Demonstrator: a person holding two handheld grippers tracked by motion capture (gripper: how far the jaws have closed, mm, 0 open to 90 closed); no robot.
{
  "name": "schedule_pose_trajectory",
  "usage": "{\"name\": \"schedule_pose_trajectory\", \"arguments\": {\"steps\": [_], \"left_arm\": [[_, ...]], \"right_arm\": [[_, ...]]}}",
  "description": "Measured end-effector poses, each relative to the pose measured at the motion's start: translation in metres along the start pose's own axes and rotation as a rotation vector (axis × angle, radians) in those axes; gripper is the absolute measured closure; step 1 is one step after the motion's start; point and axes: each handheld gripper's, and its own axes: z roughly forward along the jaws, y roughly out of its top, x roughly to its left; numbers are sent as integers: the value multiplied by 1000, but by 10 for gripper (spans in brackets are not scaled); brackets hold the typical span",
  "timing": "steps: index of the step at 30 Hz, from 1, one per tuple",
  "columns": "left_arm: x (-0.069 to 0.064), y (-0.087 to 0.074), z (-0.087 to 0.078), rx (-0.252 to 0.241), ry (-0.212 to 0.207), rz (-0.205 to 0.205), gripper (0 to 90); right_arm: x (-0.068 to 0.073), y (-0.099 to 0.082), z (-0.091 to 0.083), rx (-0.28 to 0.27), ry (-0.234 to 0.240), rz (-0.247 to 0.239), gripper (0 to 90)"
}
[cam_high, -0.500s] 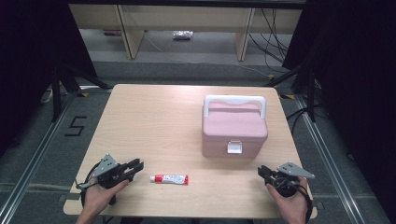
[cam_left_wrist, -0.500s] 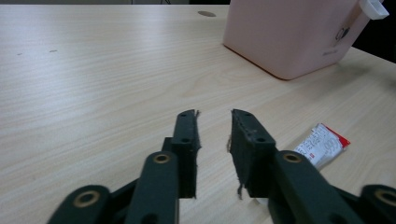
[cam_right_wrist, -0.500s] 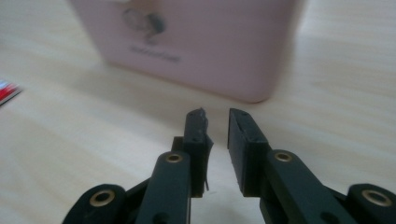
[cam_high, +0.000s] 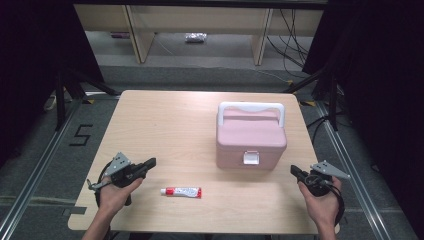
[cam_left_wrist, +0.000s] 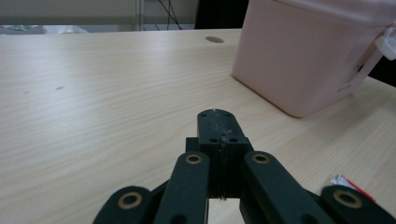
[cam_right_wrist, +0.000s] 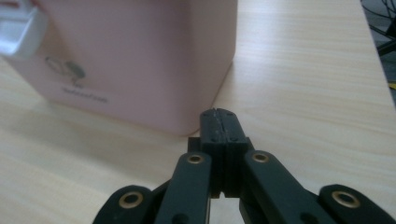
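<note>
Two grippers rested at the near edge of the table, one in each of the person's hands, and neither held anything. The left gripper, at about seven o'clock on the tabletop, pointed toward three o'clock; in the left gripper view its black jaws were pressed flat together with nothing between them. The right gripper, at about five o'clock, pointed toward nine o'clock, and its jaws were likewise pressed together and empty.

Between them, at six o'clock near the front edge, a small red-and-white tube lay on its side, just beside the left gripper's tip but apart from it. Behind it, toward three o'clock of the table's centre, stood a pink box with a white handle and a white latch, its lid down.

I judged this to be the very start: nothing touched yet, both hands poised. The work seemed to be putting the tube away in the box. The next move would call for spreading one pair of jaws, most likely the right to flip the latch and lift the lid, while the left opened and came down over the tube.
</note>
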Motion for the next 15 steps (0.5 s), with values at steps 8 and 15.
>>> {"name": "schedule_pose_trajectory", "arguments": {"steps": [8,15], "left_arm": [[-11,26,34,7,-59,68,899],[-25,43,86,57,-122,103,900]], "right_arm": [[-12,19,16,-5,-19,7,900],[-15,37,34,-3,7,-10,900]]}}
